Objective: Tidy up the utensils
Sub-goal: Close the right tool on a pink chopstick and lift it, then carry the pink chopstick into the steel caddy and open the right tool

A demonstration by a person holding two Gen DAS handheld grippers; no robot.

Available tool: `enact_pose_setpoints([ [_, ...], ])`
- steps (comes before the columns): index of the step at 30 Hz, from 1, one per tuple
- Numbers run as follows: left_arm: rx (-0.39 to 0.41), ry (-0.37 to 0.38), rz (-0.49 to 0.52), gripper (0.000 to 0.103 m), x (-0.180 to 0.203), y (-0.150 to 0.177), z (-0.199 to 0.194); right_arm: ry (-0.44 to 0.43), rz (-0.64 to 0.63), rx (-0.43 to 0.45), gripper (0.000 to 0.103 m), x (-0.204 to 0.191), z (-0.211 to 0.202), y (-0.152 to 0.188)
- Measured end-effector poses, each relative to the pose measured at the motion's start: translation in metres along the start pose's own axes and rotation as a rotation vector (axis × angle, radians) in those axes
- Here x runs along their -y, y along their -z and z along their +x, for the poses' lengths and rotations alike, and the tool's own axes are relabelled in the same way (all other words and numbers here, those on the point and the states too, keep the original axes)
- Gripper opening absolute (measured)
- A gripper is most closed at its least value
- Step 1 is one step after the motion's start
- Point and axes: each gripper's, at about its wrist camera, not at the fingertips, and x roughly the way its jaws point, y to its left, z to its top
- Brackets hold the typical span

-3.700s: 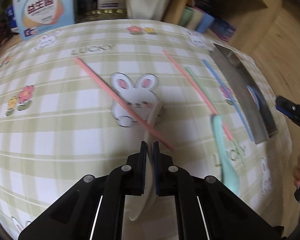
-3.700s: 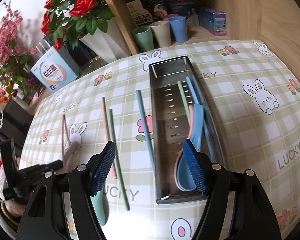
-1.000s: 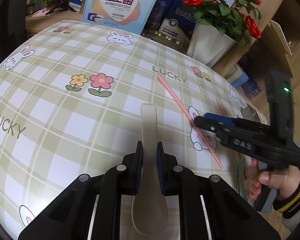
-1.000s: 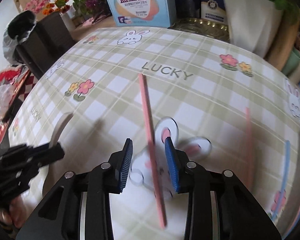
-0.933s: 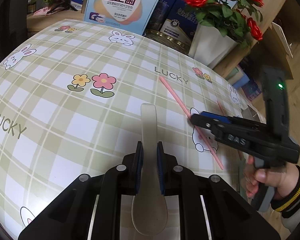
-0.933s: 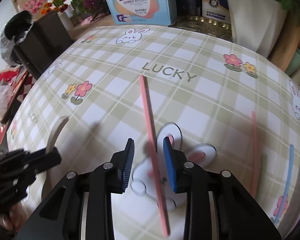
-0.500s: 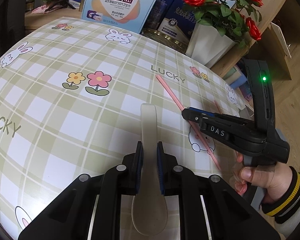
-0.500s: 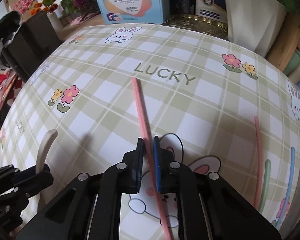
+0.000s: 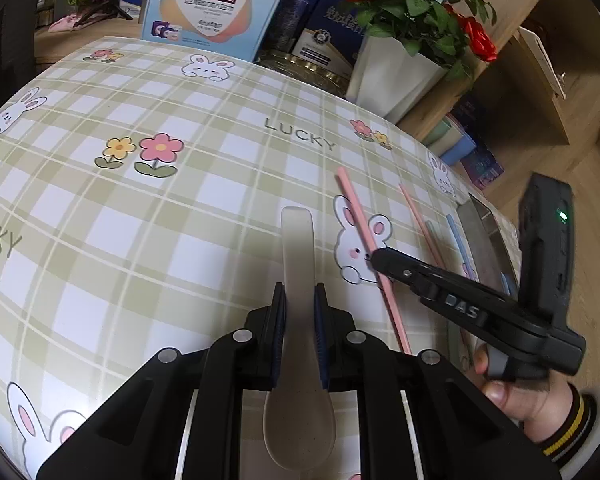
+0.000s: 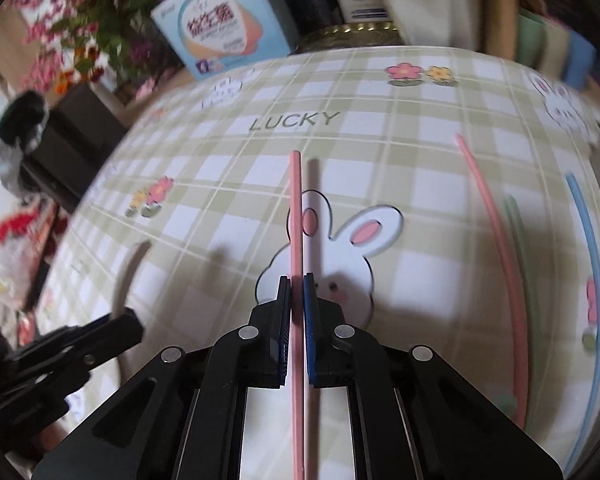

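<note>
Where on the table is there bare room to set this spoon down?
Free: the checked cloth left of the spoon, around the flower print and the LUCKY lettering. Crowded: the right side, with chopsticks beside the metal tray.

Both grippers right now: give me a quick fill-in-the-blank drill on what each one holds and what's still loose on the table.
1. The left gripper is shut on a beige ____.
2. The right gripper is shut on a ____ chopstick.
3. The tablecloth bears the printed word ____.
4. Beside the loose pink chopstick and the green one lies a ____ one.

Missing words: spoon; pink; LUCKY; blue
</note>
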Motion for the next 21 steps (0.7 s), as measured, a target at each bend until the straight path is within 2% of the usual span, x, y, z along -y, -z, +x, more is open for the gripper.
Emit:
enact_pose_setpoints([
  [10, -0.015, 0.001, 0.041, 0.013, 0.033, 0.01, -0.001, -0.057, 0.112, 0.126, 0.006, 0.037, -0.056, 0.021],
  [21, -0.032, 0.001, 0.11, 0.013, 0.076, 0.011, 0.003, -0.054, 0.237, 0.3, 0.006, 0.102, -0.126, 0.022],
])
